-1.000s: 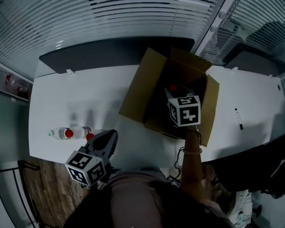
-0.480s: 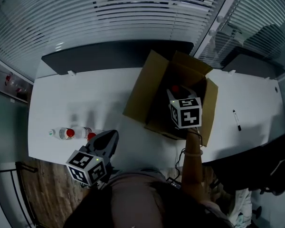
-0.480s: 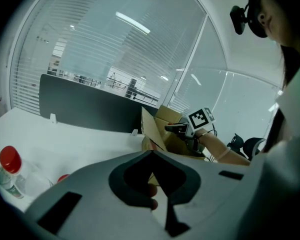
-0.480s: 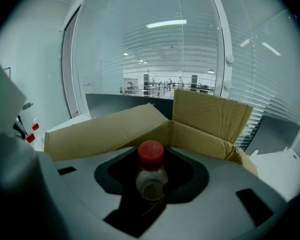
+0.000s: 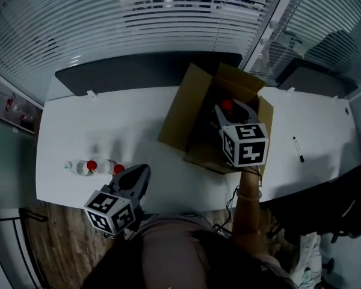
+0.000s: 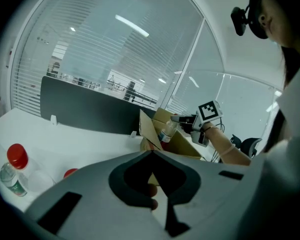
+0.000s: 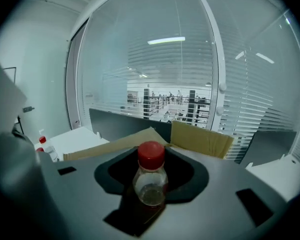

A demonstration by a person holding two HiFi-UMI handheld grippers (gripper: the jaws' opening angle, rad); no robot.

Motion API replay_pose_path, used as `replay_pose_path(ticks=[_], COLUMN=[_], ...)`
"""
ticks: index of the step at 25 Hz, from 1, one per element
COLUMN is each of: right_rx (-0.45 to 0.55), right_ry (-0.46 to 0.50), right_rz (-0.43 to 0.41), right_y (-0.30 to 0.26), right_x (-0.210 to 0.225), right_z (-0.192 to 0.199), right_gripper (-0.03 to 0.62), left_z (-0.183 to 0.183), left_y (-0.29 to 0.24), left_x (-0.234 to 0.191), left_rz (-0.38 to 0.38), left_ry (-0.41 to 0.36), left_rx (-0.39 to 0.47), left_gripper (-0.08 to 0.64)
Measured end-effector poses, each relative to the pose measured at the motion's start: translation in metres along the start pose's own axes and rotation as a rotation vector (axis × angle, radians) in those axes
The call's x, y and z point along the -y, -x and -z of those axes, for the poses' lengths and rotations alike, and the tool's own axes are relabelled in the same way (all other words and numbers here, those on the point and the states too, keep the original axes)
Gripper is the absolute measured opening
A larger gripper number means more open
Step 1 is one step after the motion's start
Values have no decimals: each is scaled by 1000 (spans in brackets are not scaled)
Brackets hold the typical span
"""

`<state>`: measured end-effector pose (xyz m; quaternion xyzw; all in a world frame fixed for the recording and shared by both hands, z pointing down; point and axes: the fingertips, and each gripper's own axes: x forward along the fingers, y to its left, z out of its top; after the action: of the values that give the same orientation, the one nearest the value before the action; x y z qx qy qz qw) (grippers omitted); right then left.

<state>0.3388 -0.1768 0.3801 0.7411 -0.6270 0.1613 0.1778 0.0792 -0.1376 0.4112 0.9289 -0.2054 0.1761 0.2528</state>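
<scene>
well, my right gripper (image 5: 231, 114) is clamped on a small clear bottle (image 7: 150, 181), jaws round its body below the red cap so it stays upright, held up over the open cardboard box (image 5: 179, 116) whose flaps stand spread. my left gripper (image 5: 136, 178) has its jaws together on nothing, low at the near edge of the white table (image 5: 126, 119), near the other red-capped bottles (image 5: 90, 167), well apart from the box

Bottle (image 7: 150, 181) base seemingly behind right gripper (image 5: 231, 114)
</scene>
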Motion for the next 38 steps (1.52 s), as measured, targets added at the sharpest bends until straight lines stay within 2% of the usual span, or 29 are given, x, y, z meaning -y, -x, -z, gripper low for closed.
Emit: replay_pose_path(ticks=[13,23,32,38], right_rx=[158,274,326,308], right_ry=[65,113,80,90], right_rz=[-1,-25,-97,-90], right_y=[77,141,181,192], right_x=[-23,-62,-103,-127], right_z=[-58,-84,-86,-73], right_gripper=[173,173,173,173], left_z=[11,25,33,41], left_y=[33,52,67,82], left_x=[3,13,18,16], left_rz=[-4,38,94,114], left_ry=[15,8,-12,-23], left_rx=[27,28,15,10], left_gripper=[9,9,9,9])
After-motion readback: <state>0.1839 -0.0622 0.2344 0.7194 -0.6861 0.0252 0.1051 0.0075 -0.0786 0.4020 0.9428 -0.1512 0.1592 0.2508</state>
